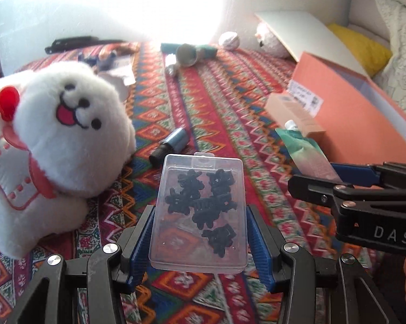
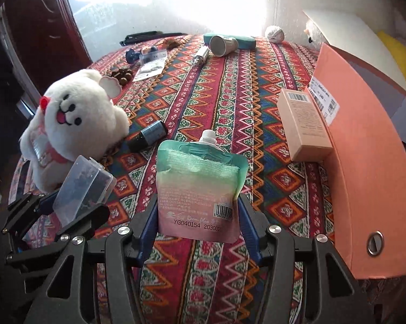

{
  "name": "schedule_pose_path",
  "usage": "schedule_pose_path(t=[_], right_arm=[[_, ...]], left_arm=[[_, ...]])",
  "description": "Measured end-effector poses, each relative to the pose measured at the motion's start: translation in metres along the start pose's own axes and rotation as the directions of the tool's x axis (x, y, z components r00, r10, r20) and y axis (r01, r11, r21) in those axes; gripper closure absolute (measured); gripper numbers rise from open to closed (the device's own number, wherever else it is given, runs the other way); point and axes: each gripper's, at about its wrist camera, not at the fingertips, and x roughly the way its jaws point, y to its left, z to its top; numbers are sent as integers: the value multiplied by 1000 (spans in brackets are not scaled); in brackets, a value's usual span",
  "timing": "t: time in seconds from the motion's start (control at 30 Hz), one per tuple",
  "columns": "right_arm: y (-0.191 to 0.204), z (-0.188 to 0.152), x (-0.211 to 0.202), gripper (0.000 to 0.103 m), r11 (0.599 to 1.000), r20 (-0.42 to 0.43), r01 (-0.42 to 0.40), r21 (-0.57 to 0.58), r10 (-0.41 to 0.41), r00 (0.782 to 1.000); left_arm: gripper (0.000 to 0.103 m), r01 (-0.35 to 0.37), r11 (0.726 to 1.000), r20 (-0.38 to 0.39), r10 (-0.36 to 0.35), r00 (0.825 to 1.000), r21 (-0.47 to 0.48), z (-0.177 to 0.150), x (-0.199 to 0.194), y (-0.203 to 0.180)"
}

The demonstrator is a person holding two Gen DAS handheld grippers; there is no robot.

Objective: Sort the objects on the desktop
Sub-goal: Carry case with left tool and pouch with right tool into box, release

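Clear plastic case [image 1: 199,216] sat clamped in your left gripper [image 1: 200,232] and the spouted pouch [image 2: 199,186] in your right gripper [image 2: 197,224], both lifted off the desk [image 2: 230,94], presumably for sorting.

Two plush toys: one [image 2: 76,124] near, one [image 2: 312,31] behind the orange box [image 2: 370,189]. One clear case [image 1: 200,216], one pouch [image 2: 200,183], one carton [image 2: 303,124], one vial [image 2: 149,135], one cup [image 2: 223,44], one yarn ball [image 2: 274,33].
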Motion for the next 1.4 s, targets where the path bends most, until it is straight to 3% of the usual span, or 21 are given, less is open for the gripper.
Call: schedule_pose_path(t=[0.27,0.53,0.8,0.9,0.97,1.03,1.1,1.17,1.2,1.3,1.4], right_arm=[[-18,-22,-93,45,999,149,0,49,-7,989],[-87,-31,-190,44,982,331,78,174,-133,934],[-198,-31,-240,44,911,397,179,372,-330,857],[-237,-20,-240,44,894,393,190,406,-358,847],[-257,-8,-230,44,891,379,179,418,-350,857],[-276,4,-216,42,888,362,165,428,-336,870],[-289,14,-202,34,888,341,158,431,-323,883],[-296,21,-193,27,872,319,192,450,-358,878],[-297,22,-190,20,869,320,200,452,-367,874],[-298,22,-185,19,870,330,204,449,-374,867],[-292,23,-179,19,875,329,194,443,-360,873]], left_arm=[[48,113,989,103,-123,987,92,26,-57,-61],[48,223,947,189,-268,945,232,87,-71,-151],[48,291,894,180,-366,913,342,136,-35,-252],[48,291,881,164,-371,914,372,150,-11,-283],[48,293,882,143,-366,920,370,158,8,-295],[46,291,888,140,-358,923,356,162,17,-294],[24,285,899,149,-349,925,333,164,19,-283],[6,279,909,158,-339,927,311,165,21,-272],[4,276,913,163,-334,928,299,166,22,-266],[4,267,927,176,-319,931,265,169,24,-249],[4,258,939,189,-303,934,229,172,27,-232]])
